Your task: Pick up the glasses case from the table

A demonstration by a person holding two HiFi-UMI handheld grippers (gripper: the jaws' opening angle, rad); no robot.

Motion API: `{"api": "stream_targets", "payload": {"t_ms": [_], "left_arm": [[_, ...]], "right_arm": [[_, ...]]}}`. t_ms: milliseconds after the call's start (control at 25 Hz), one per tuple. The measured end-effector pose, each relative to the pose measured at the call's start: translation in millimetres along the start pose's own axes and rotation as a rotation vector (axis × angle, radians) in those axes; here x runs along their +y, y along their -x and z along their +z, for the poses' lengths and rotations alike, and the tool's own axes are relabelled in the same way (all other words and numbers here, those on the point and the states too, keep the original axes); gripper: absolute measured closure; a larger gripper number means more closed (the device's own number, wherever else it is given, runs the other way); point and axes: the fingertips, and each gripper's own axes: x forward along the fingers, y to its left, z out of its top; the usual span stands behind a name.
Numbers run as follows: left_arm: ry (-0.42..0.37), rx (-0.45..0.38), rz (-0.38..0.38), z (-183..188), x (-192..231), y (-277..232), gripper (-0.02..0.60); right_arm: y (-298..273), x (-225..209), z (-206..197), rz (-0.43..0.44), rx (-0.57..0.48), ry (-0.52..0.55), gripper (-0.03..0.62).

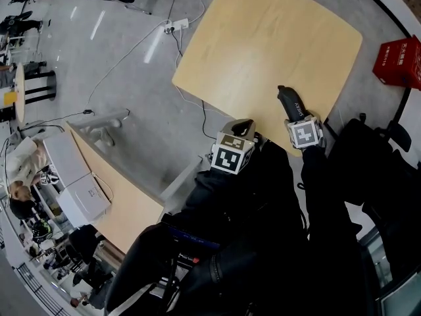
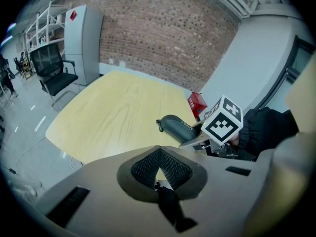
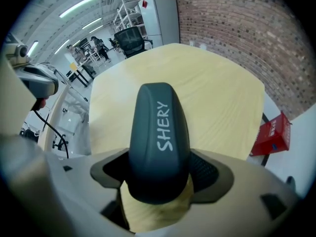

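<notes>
Visibly shut, glasses case (image 3: 159,142) lies on table (image 3: 217,93).

The bench (image 1: 263,45) is a pale wooden top with rounded corners. A dark, oblong glasses case (image 1: 291,103) lies flat on it near the edge closest to the person, white lettering facing up.

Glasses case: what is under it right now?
The glasses case lies on the light wood table, its near end between the right gripper's open jaws. Table shows just below that end. Whether anything lies beneath the case cannot be seen; its body covers that.
</notes>
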Motion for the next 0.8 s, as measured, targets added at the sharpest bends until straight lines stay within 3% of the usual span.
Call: {"api": "stream_targets", "payload": {"t_ms": [320, 800], "left_arm": [[-0.002, -0.001, 0.013, 0, 6, 5, 0.581], [-0.023, -0.034, 0.015, 15, 2, 14, 0.581]], "right_arm": [[-2, -2, 3, -0.056, -0.02, 0.02, 0.24], [30, -2, 9, -0.047, -0.07, 0.024, 0.241]]}}
